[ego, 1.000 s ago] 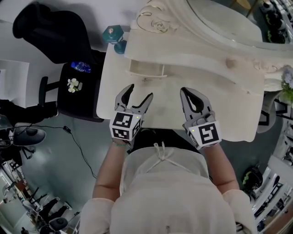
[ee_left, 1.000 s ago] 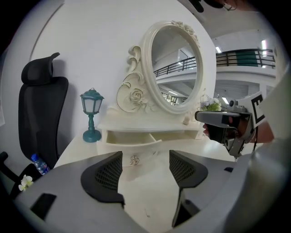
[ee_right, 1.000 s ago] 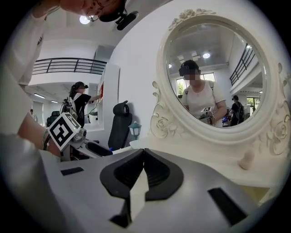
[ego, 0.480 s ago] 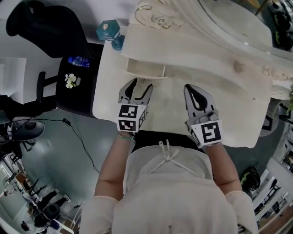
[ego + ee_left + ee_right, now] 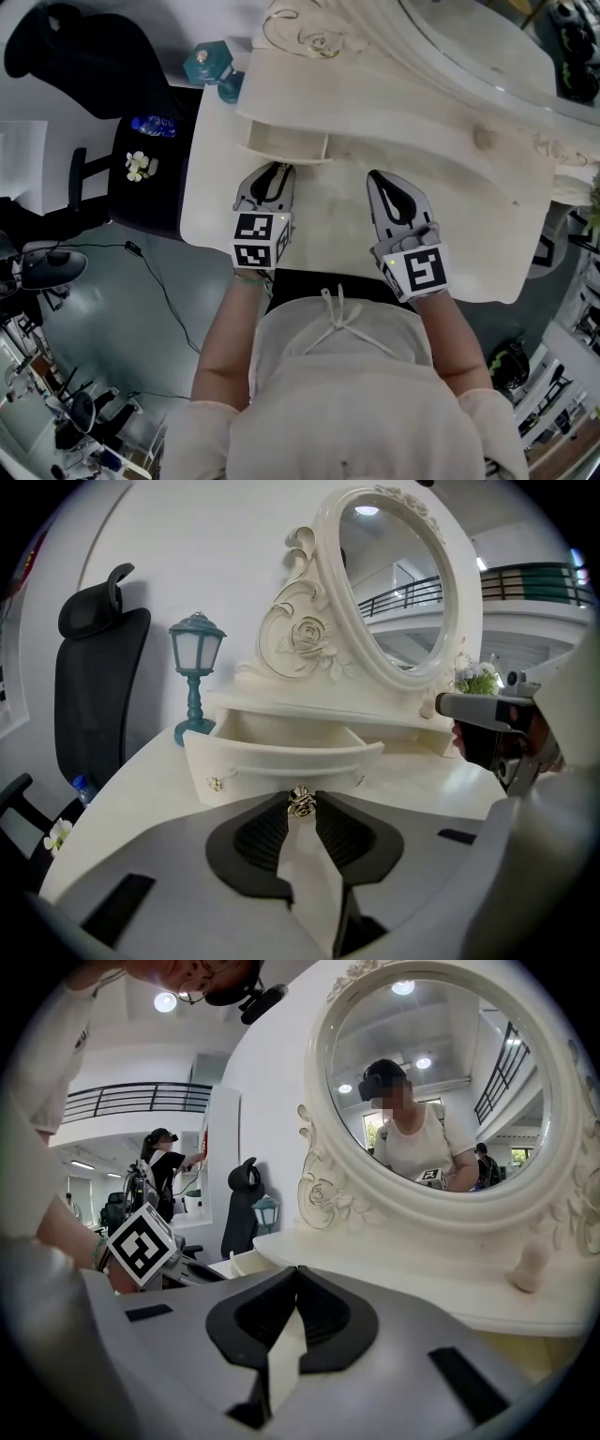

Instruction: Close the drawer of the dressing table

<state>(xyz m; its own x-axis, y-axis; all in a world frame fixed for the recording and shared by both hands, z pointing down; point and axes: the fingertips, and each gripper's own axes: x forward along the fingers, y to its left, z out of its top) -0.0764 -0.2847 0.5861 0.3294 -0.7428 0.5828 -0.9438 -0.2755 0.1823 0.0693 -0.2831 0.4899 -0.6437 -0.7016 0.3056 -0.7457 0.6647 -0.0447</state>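
The cream dressing table (image 5: 469, 234) has a small drawer (image 5: 286, 145) pulled out at its left, under the mirror shelf. In the left gripper view the drawer front (image 5: 281, 759) faces me, with a gold middle knob (image 5: 301, 803). My left gripper (image 5: 274, 173) (image 5: 301, 794) is at that knob; its jaws are closing, the knob sits between the tips, and they touch it. To the right, my right gripper (image 5: 382, 180) (image 5: 297, 1271) hovers over the tabletop, shut and holding nothing.
A teal lantern lamp (image 5: 202, 66) (image 5: 195, 649) stands at the table's back left corner. The oval mirror (image 5: 403, 583) rises behind the drawer. A black chair (image 5: 94, 56) and a dark stool (image 5: 150, 187) stand left of the table. A small cream peg (image 5: 530, 1265) sits on the shelf.
My left gripper moved forward and down to the drawer front, and its jaws went from wide open to narrow around the knob. The right gripper stayed shut and barely moved.
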